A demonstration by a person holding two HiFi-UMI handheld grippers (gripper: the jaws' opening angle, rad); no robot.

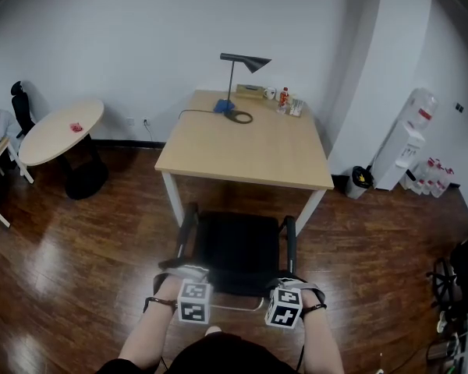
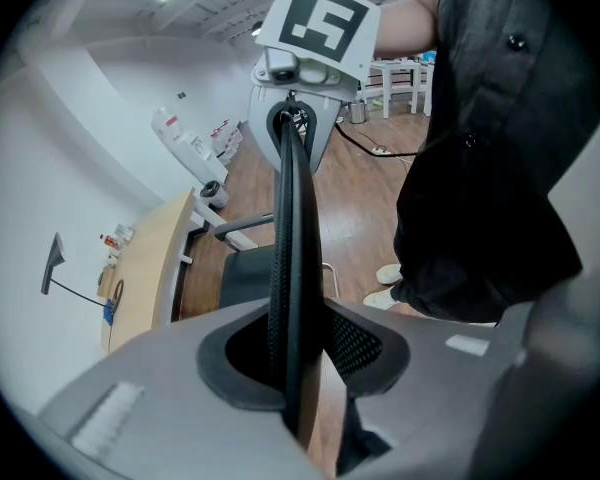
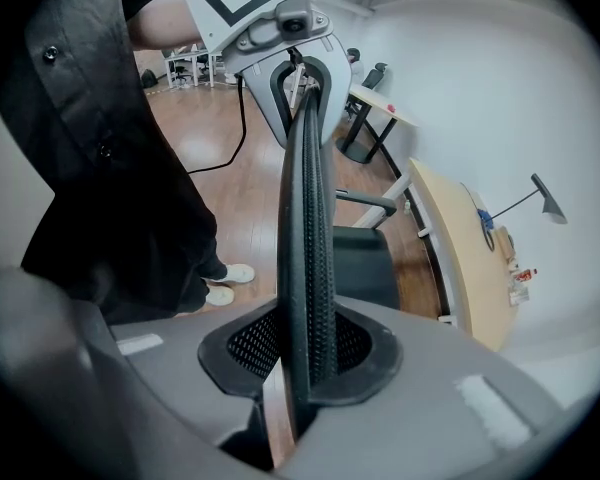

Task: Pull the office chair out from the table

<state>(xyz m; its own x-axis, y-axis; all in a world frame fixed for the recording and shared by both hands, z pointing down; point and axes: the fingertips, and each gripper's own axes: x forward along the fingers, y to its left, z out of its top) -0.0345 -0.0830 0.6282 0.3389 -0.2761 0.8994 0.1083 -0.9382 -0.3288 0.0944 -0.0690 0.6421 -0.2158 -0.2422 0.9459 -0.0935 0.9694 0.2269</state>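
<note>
**Dark wood floor, pale surface: both grippers biting the chair back**

Dark wood flooring (image 1: 78,263) is gleaming across the whole room. Over at the far left a round white table (image 1: 62,129) is standing against the wall. Moving to the centre, the pale wooden surface (image 1: 249,153) is carrying a black desk lamp (image 1: 246,62) at its far edge, with a few small items too tiny to name beside it at the far right corner. Way off to the right, a white water dispenser (image 1: 409,140) is leaning into the corner.

Now the action. The office chair (image 1: 238,248) is sitting on the floor just beside the near edge of the surface, seat facing it, its back turned to the person, who is standing right behind it.

The left gripper (image 1: 184,271) is coming down steeply on the left end of the backrest's top edge. Its own view is showing the jaws closed onto the black mesh back (image 2: 292,218), the pads pressing on both faces.

The right gripper (image 1: 293,282) is mirroring it on the right end, and its own view is telling the same story: jaws clamped on the mesh rim (image 3: 308,198), gripping it from either side. Each view is also catching the other gripper at the far end of the backrest.
</note>
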